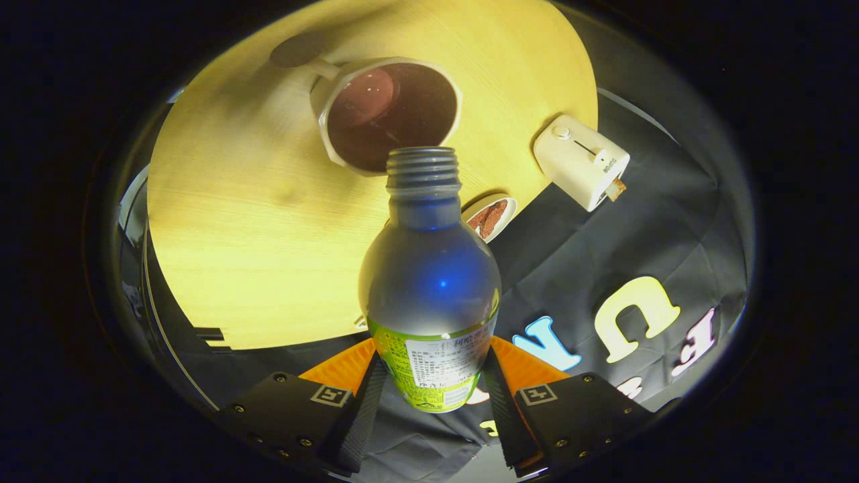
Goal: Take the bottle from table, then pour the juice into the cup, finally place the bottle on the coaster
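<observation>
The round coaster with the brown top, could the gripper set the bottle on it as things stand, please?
Probably yes. The gripper is shut on the blue metal bottle, tilted over the white cup. The round coaster lies bare just beside the bottle's neck, on the wooden table.

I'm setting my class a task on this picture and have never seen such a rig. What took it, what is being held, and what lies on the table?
The picture comes from a fisheye camera riding on a hand-held two-finger gripper, looking forward along its fingers. A person carries the tool; there is no robot arm. Both fingers press on the labelled lower part of an uncapped bottle, whose open mouth points at a white cup with a dark inside. The cup stands on a round wooden table. Beyond the bottle, near the table's edge, lie a small white dish holding something brown and a white toaster-like box.
</observation>
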